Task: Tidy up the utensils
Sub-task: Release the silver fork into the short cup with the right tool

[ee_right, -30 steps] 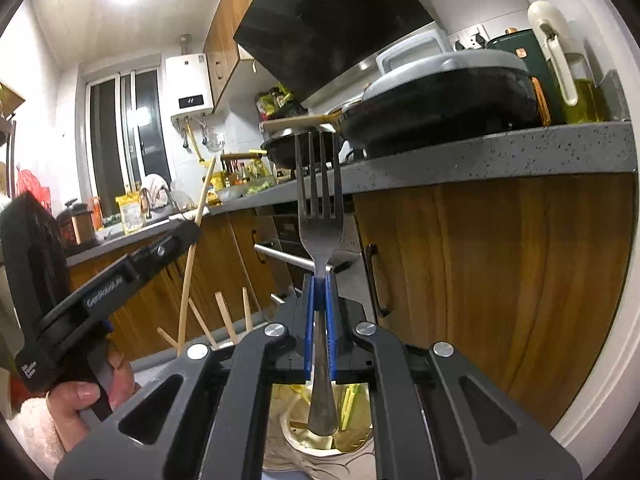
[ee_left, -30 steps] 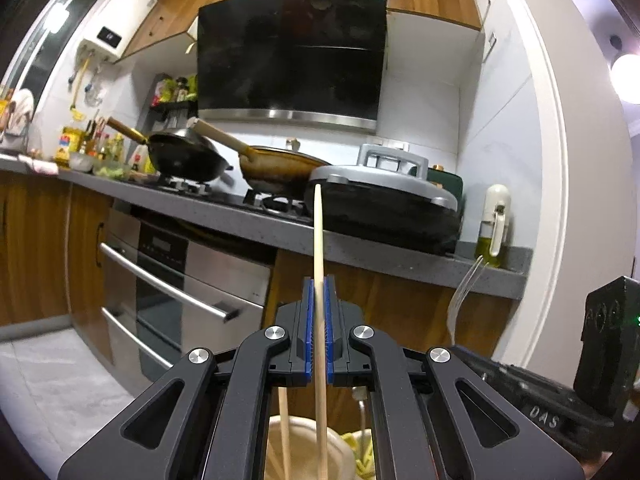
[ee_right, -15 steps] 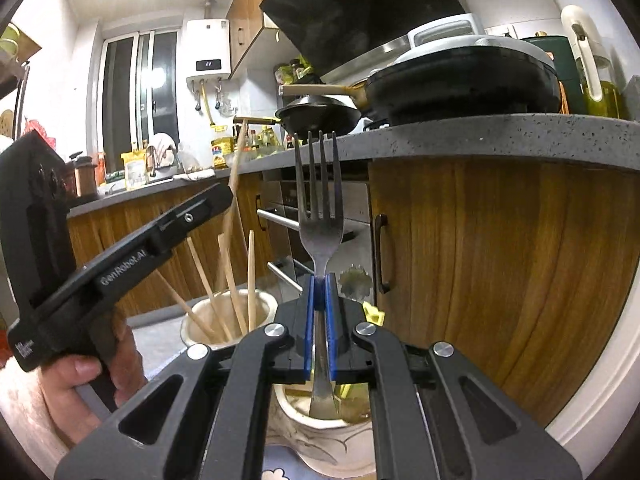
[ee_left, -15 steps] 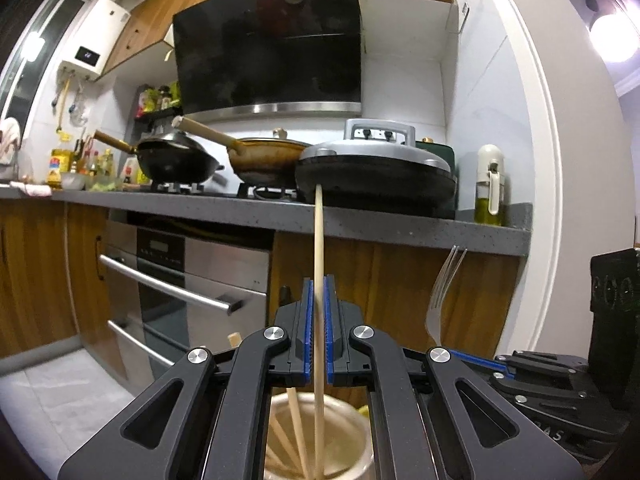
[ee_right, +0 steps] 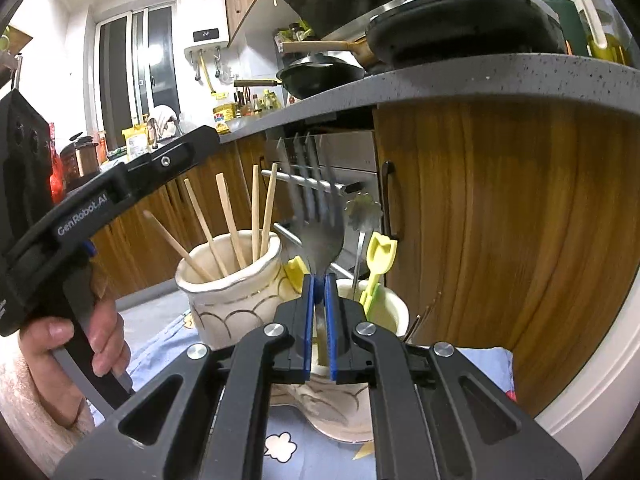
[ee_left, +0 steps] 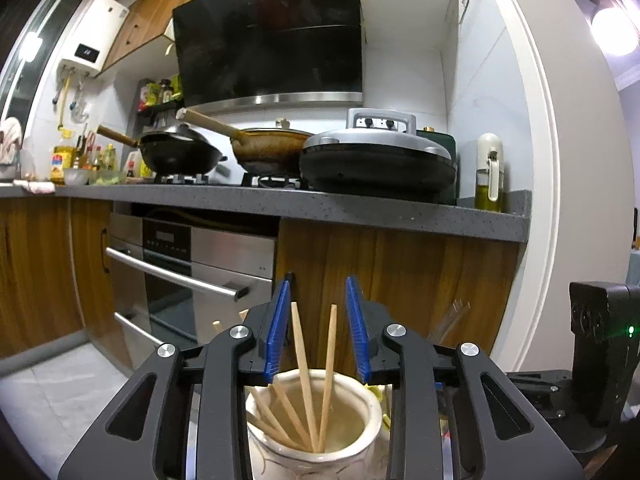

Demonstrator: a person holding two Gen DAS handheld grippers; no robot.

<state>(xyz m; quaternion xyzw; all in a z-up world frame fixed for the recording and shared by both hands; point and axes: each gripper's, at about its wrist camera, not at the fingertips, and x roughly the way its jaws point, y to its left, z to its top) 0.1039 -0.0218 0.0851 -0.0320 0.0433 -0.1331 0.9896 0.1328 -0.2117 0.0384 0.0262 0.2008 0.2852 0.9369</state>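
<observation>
Chopsticks lean loose in the cream jar, which is why I have the left gripper opening above its mouth: the jaws stand apart and touch neither stick. My right gripper has its jaws clamped on the fork by the neck, tines up and blurred, handle hanging into the second jar beside the yellow utensils. I judge that grip keeps the fork upright so it slides in cleanly once released.
</observation>
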